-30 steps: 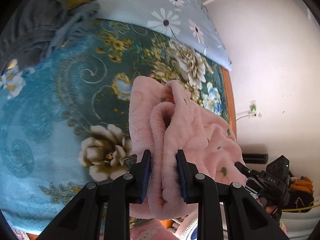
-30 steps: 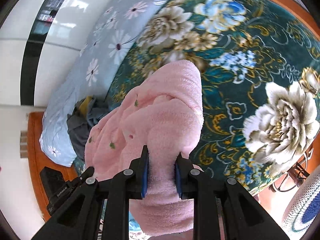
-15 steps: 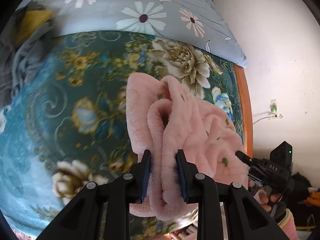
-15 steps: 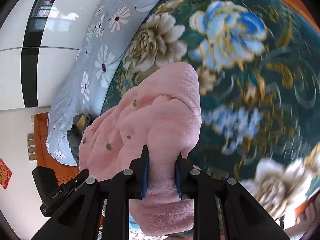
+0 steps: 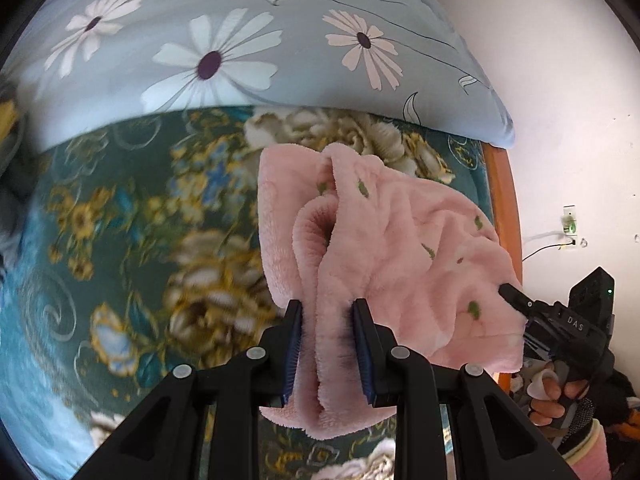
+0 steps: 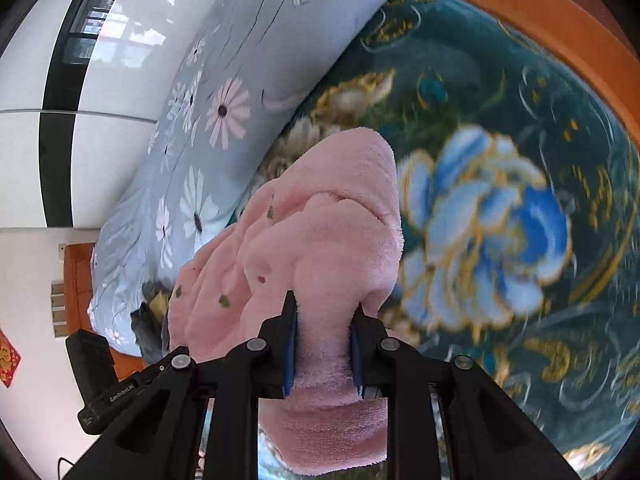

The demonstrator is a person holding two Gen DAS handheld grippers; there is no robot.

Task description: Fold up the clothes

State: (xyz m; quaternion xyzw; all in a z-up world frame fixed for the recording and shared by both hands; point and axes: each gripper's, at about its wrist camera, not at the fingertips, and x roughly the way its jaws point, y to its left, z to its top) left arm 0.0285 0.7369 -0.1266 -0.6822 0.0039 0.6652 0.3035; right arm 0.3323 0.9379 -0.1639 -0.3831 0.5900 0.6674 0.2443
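A fluffy pink garment (image 5: 400, 248) with small green and red specks hangs bunched in the air over the bed. My left gripper (image 5: 326, 312) is shut on a thick fold at one end of it. My right gripper (image 6: 323, 316) is shut on a fold at the other end of the same pink garment (image 6: 320, 240). The right gripper also shows at the right of the left wrist view (image 5: 560, 328), and the left gripper at the lower left of the right wrist view (image 6: 100, 384). The garment's lower edges droop below both jaws.
The bed carries a dark green floral blanket (image 5: 132, 240) with a pale blue daisy-print quilt (image 5: 240, 40) along its far side. An orange wooden bed frame (image 6: 540, 24) edges it. A grey and yellow clothes heap (image 6: 150, 308) lies further along the bed. A white wall (image 5: 560, 100) stands beside it.
Both grippers have carried the pink garment across the blanket toward the daisy quilt and the bed's far corner. Both grips stayed shut.
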